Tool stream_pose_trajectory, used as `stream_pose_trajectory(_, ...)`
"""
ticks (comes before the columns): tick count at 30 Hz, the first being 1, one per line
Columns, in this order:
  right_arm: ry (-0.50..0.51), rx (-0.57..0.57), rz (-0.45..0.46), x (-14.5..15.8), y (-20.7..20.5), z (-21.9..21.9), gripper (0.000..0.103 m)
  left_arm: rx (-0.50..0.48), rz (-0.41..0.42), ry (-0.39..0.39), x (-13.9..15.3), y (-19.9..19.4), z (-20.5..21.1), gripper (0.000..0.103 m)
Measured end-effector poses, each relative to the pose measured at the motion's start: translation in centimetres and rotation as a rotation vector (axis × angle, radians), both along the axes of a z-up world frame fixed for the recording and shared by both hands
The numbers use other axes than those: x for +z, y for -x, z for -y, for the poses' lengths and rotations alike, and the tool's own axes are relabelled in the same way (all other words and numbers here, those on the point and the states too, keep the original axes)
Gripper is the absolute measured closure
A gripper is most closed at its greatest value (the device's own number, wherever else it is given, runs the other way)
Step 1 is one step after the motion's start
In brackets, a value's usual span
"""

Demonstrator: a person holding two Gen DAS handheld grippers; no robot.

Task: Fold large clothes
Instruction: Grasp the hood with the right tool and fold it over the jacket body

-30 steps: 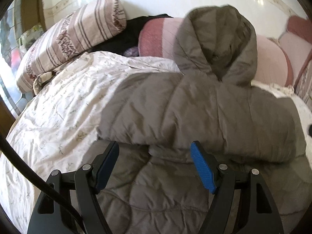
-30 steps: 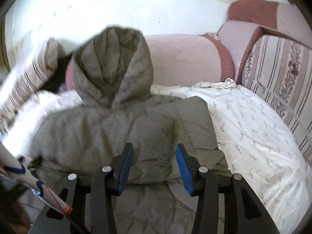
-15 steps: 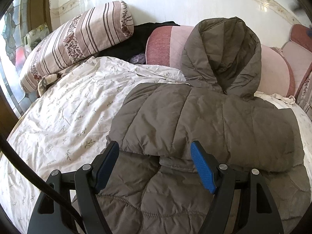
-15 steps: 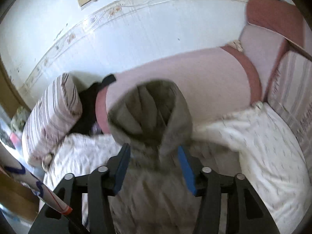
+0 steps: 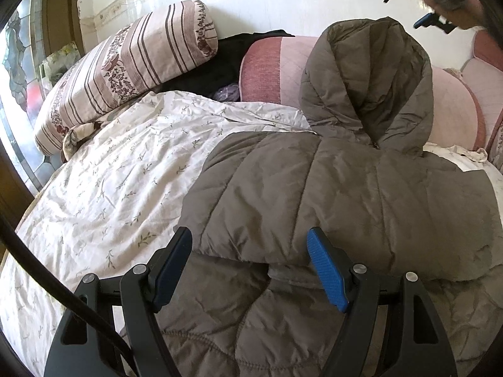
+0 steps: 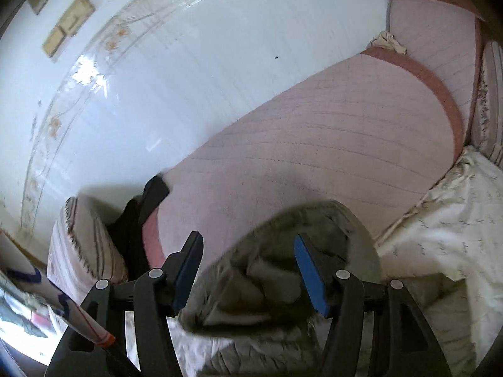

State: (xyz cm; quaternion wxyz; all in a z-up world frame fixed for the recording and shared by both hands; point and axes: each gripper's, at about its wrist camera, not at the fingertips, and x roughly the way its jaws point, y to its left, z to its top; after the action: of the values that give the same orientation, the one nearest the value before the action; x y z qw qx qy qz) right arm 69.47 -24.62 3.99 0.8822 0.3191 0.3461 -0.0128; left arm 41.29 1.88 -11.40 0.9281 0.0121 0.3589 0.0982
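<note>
A grey-brown quilted hooded jacket [image 5: 345, 188] lies on a floral bedsheet [image 5: 119, 169], its sleeves folded across the body. Its hood [image 5: 367, 88] leans up against a pink cushion [image 5: 286, 62]. My left gripper [image 5: 250, 265] hovers open just above the folded sleeve edge near the jacket's lower part, holding nothing. In the left wrist view my right gripper [image 5: 421, 12] is high at the top right, in a hand, above the hood. In its own view the right gripper [image 6: 248, 270] is over the hood [image 6: 283, 270], jaws opening, nothing pressed between them.
A striped bolster pillow [image 5: 125, 62] lies at the back left, with a black garment [image 5: 226, 53] beside it. Pink cushions [image 6: 330, 132] line the white tiled wall [image 6: 188, 62]. A window [image 5: 19, 72] is at the far left. A cable [image 5: 47, 282] crosses the left wrist view.
The right gripper has risen and moved away toward the hood and the wall, rolling as it went, and its jaws have widened. The left gripper has stayed over the folded jacket.
</note>
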Motion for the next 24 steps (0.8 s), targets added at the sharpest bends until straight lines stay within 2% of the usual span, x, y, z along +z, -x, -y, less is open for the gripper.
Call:
stream_pose_trajectory(2, 0.001, -0.001, -0.033, -1.6, -1.7, -0.4, 0.042, 0.005, -0.003, 0.001, -0.1, -0.2, -0.3, 0.028)
stream_pose_trajectory(3, 0.002, 0.002, -0.048, -2.2, -2.3, -0.4, 0.05, 0.009, -0.003, 0.002, -0.1, -0.3, -0.4, 0.028)
stream_pose_trajectory(4, -0.009, 0.008, -0.058, -3.1, -2.7, -0.4, 0.073, 0.012, -0.003, 0.003, -0.1, -0.3, -0.5, 0.028)
stream_pose_trajectory(5, -0.027, 0.022, -0.059, -3.7, -2.7, -0.4, 0.089, 0.014, -0.003, 0.007, -0.2, -0.4, -0.6, 0.028)
stream_pose_trajectory(7, -0.029, 0.019, -0.048, -4.2, -1.7, -0.2, 0.094, 0.014, -0.002, 0.005, -0.1, -0.4, -0.6, 0.028)
stream_pose_trajectory(10, -0.036, 0.024, -0.004, -3.4, 1.2, 0.8, 0.096, 0.013, 0.002, -0.002, 0.0, -0.4, -0.6, 0.028)
stream_pose_trajectory(13, -0.022, 0.049, 0.041, -2.1, 5.1, 1.7, 0.097, 0.015, 0.012, 0.006, 0.3, -0.1, -0.7, 0.028)
stream_pose_trajectory(17, -0.016, 0.081, 0.089, -1.7, 12.1, 2.4, 0.098, 0.026, 0.025, 0.031, 1.1, 0.3, -1.2, 0.028)
stream_pose_trajectory(21, -0.022, 0.139, 0.136, -3.2, 20.1, 1.9, 0.098, 0.049, 0.049, 0.082, 2.2, 0.8, -2.2, 0.028)
stream_pose_trajectory(24, -0.053, 0.159, 0.143, -6.4, 26.5, 1.9, 0.098, 0.054, 0.072, 0.101, 3.0, 1.1, -2.5, 0.028)
